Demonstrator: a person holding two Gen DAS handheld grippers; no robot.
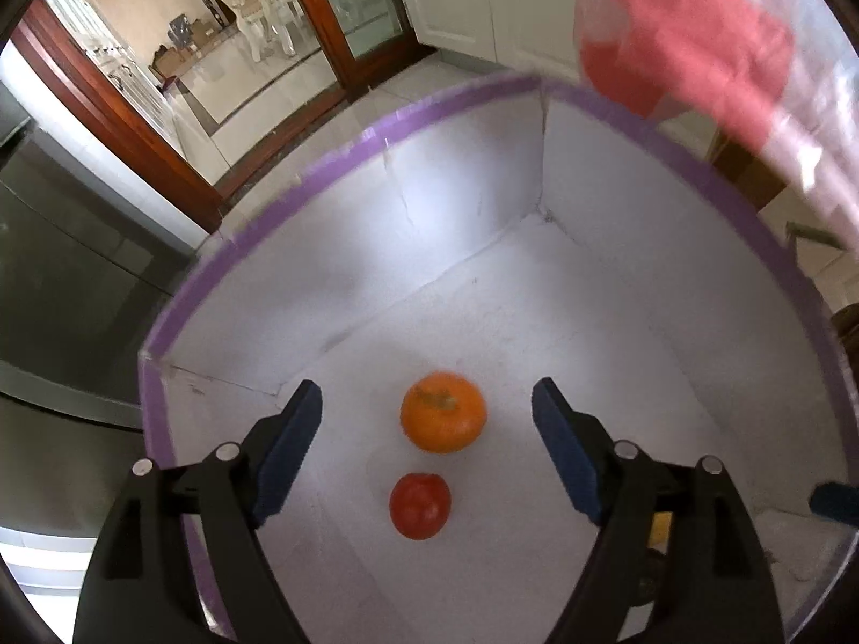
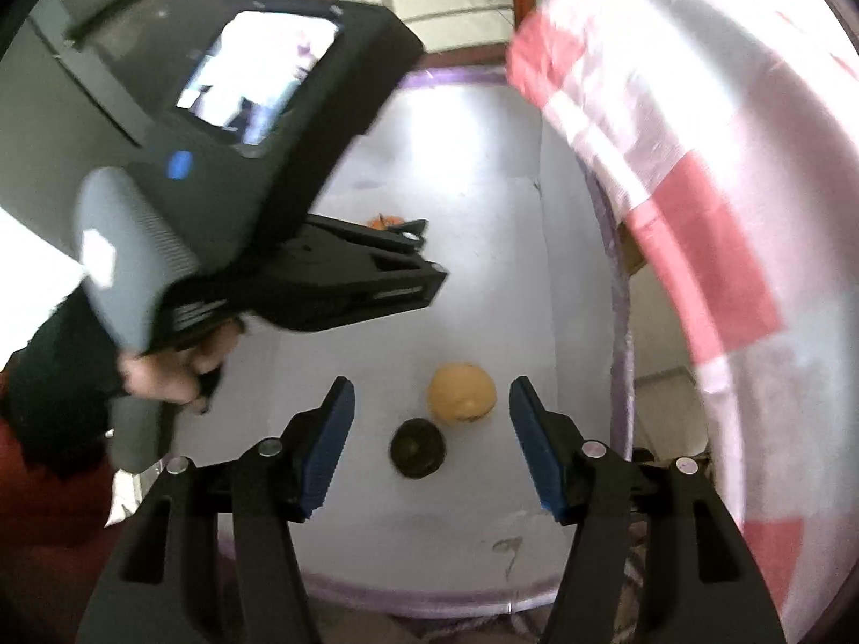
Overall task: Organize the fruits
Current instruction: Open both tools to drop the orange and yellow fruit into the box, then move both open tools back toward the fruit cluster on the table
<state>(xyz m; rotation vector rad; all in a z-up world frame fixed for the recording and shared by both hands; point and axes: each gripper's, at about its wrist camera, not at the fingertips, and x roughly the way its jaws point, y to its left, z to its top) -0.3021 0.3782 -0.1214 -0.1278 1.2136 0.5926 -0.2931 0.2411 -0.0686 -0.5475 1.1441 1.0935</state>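
Note:
A white box with a purple rim (image 1: 300,182) holds the fruits. In the left wrist view an orange persimmon-like fruit (image 1: 443,411) and a smaller red tomato-like fruit (image 1: 420,504) lie on its floor. My left gripper (image 1: 427,418) is open above them, fingers either side. In the right wrist view my right gripper (image 2: 431,416) is open over a pale yellow round fruit (image 2: 461,393) and a dark round fruit (image 2: 417,447). The left gripper's body (image 2: 257,172) fills the upper left there, hiding most of the orange fruit (image 2: 382,221).
A red-and-white plastic sheet (image 2: 698,188) hangs over the box's right side, also in the left wrist view (image 1: 698,37). A dark appliance (image 1: 64,290) stands left of the box. Tiled floor and a wood-framed glass door (image 1: 300,32) lie beyond.

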